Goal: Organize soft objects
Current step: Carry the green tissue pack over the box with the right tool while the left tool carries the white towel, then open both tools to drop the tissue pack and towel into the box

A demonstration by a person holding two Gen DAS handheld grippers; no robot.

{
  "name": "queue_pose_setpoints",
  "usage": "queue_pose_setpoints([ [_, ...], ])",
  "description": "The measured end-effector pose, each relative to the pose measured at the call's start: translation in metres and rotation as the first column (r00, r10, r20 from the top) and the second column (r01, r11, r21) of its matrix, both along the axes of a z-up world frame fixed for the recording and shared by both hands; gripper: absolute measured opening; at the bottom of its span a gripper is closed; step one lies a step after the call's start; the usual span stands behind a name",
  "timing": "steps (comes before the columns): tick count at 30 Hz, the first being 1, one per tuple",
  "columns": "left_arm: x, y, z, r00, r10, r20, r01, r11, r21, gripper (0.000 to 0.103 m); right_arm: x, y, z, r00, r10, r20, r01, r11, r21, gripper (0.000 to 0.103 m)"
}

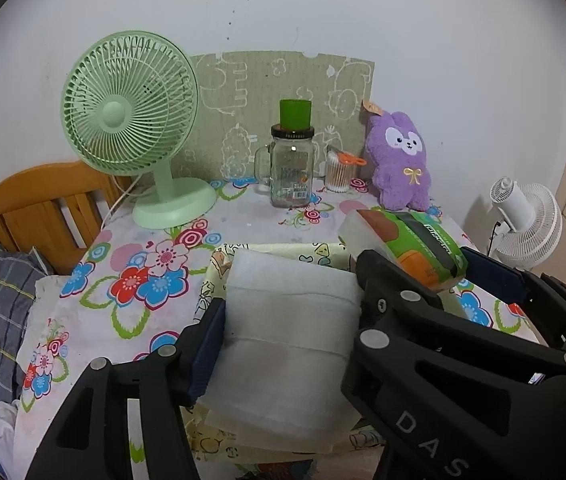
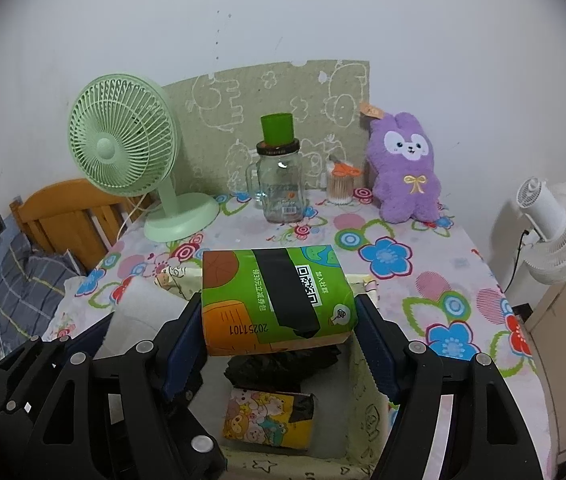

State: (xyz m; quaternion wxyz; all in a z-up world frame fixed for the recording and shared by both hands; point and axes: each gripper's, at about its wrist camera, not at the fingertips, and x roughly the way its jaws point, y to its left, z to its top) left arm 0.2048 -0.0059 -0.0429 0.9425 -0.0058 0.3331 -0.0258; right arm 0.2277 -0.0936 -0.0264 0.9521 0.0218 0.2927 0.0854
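Note:
My left gripper [image 1: 287,332] is shut on a white soft pack [image 1: 291,332] and holds it over the pale yellow fabric basket [image 1: 279,250]. My right gripper [image 2: 279,320] is shut on a green and orange tissue pack [image 2: 275,292] with a black strip, held above the same basket [image 2: 365,364]. It also shows in the left wrist view [image 1: 415,240]. Inside the basket lie a yellow cartoon tissue pack [image 2: 263,416] and a black bag [image 2: 283,364]. A purple plush rabbit [image 1: 399,160] stands at the table's back right, also in the right wrist view [image 2: 405,168].
On the floral tablecloth [image 1: 147,268] stand a green desk fan [image 1: 131,120], a glass mug jar with a green cup on top [image 1: 291,168], and a cotton-swab holder [image 1: 339,172]. A white fan [image 2: 555,228] stands off the right edge. A wooden bed frame [image 1: 39,208] is at left.

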Motion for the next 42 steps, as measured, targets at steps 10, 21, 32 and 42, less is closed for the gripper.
queue_pose_setpoints([
  [10, 0.010, 0.012, -0.010, 0.999, 0.034, -0.034, -0.035, 0.999, -0.007, 0.080, 0.016, 0.011, -0.010, 0.998, 0.057, -0.021, -0.057, 0.998, 0.006, 0.075],
  [21, 0.010, 0.017, -0.012, 0.998, 0.045, -0.040, -0.046, 0.999, -0.007, 0.090, 0.023, 0.020, -0.014, 0.992, 0.115, -0.043, -0.114, 0.993, 0.023, 0.089],
  [32, 0.000, 0.013, -0.002, 0.999, 0.044, -0.009, -0.044, 0.999, 0.005, 0.092, 0.010, 0.015, -0.005, 0.994, 0.108, -0.018, -0.108, 0.994, 0.024, 0.091],
  [42, -0.019, 0.007, 0.014, 0.998, 0.047, 0.038, -0.048, 0.999, 0.021, 0.098, -0.013, 0.007, 0.012, 0.996, 0.083, 0.026, -0.084, 0.996, 0.013, 0.091],
])
